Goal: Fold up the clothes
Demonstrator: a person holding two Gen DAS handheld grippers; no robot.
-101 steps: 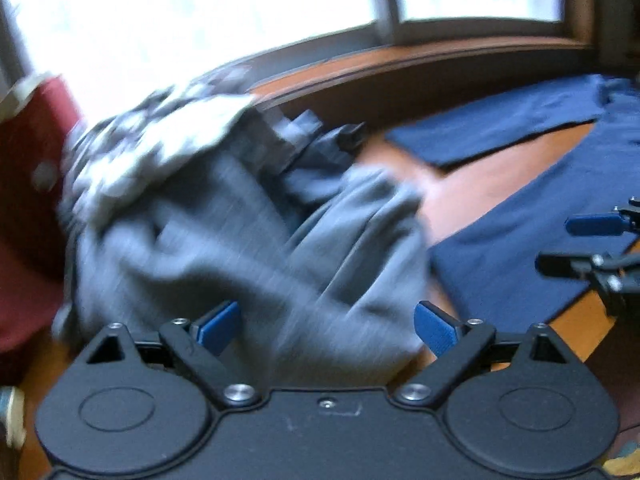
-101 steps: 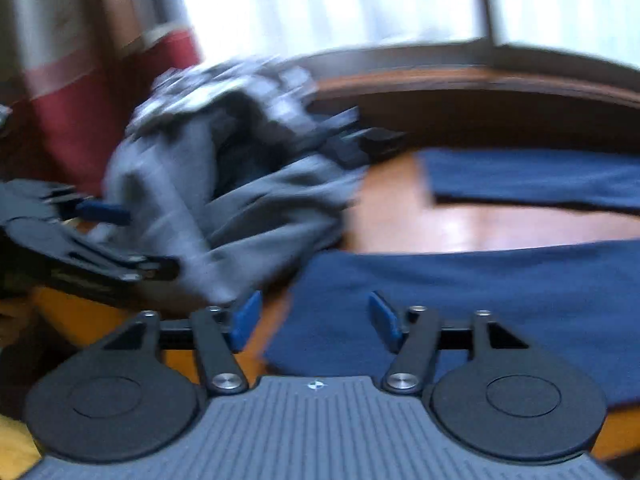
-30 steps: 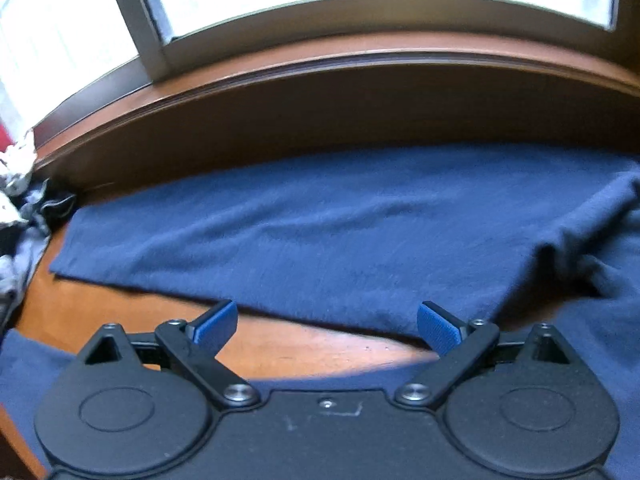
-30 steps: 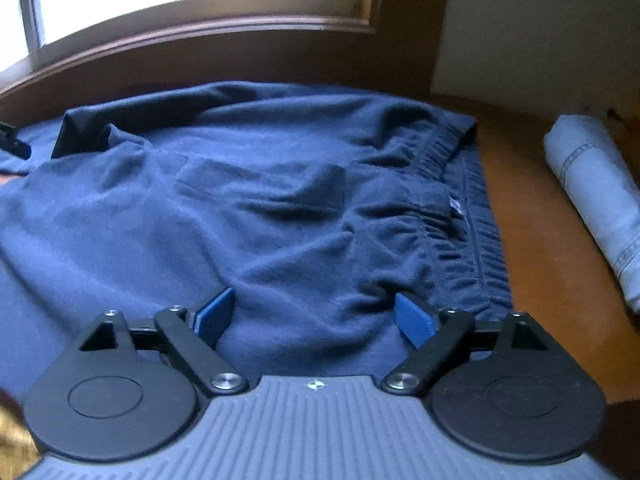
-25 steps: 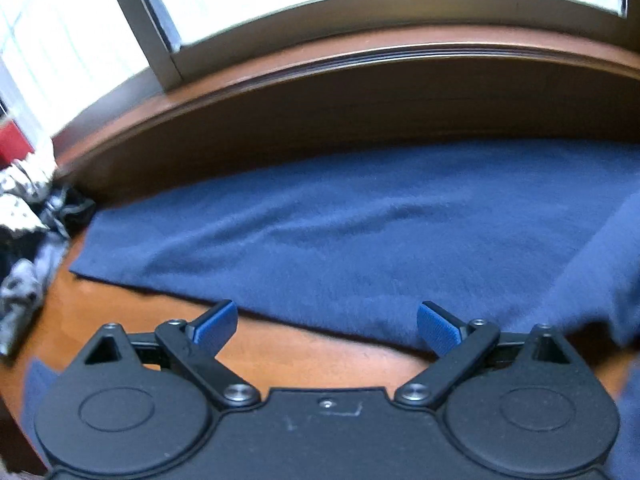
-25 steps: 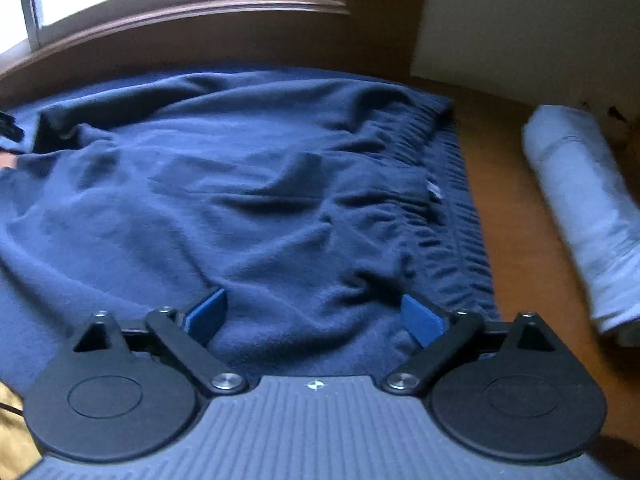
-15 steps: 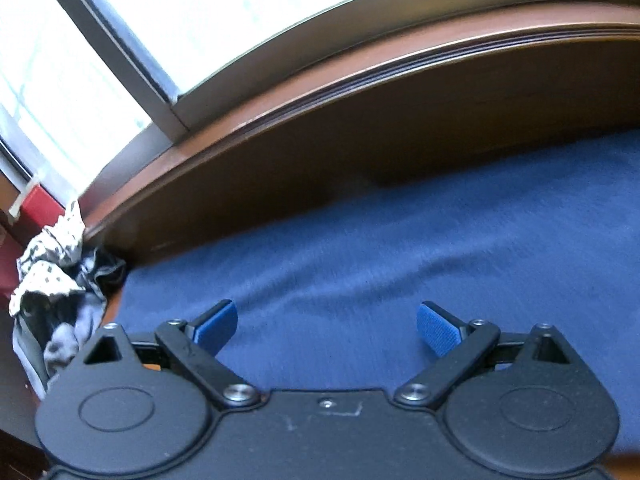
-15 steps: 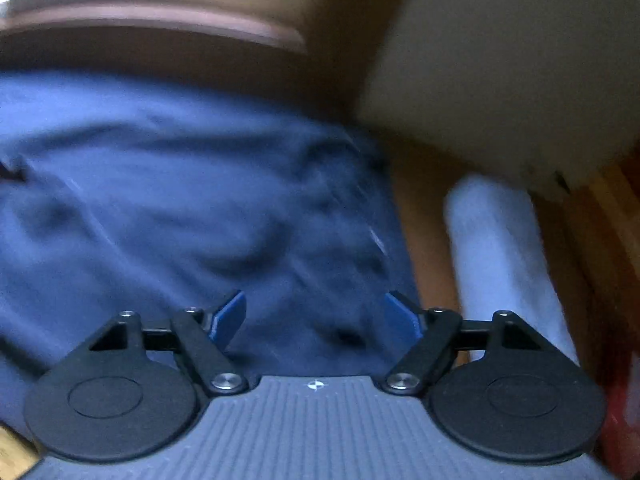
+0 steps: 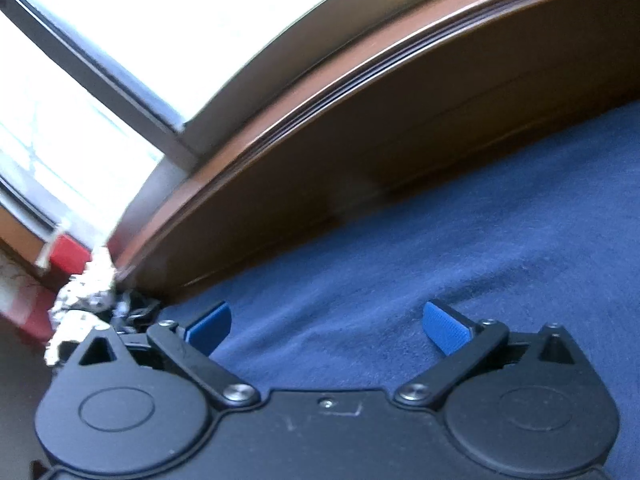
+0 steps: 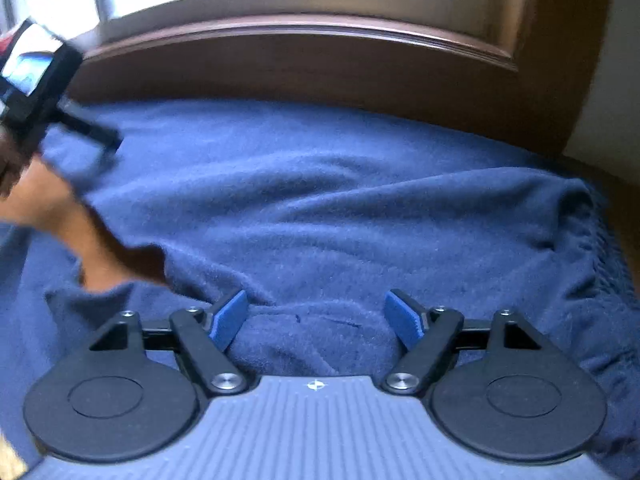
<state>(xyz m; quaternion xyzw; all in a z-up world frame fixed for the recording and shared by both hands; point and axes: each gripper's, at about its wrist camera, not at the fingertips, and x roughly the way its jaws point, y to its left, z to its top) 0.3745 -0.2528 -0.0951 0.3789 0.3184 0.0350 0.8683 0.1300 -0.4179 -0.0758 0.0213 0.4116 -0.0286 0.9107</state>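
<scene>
Navy fleece sweatpants [image 10: 340, 208] lie spread on the wooden table [image 10: 120, 252], with the gathered waistband [image 10: 600, 248] at the right. In the right wrist view my right gripper [image 10: 316, 316] hovers open over the wrinkled seat, and nothing is pinched between its pads. My left gripper [image 9: 328, 326] is low over the far leg [image 9: 440, 260] near its left end. Its jaws are opening, and flat cloth lies below them without being gripped. In the right wrist view the left gripper [image 10: 102, 152] shows blurred at the upper left.
A dark wooden window sill [image 9: 360, 92] runs close behind the pants under a bright window. A pile of grey and patterned clothes [image 9: 80, 312] sits past the leg's left end, with something red [image 9: 64, 256] behind it. A pale wall [image 10: 620, 100] stands at the right.
My left gripper slid left along the far leg and rolled, so the clothes pile came closer. The right gripper swung from the waistband side back over the seat, with its jaws a little narrower.
</scene>
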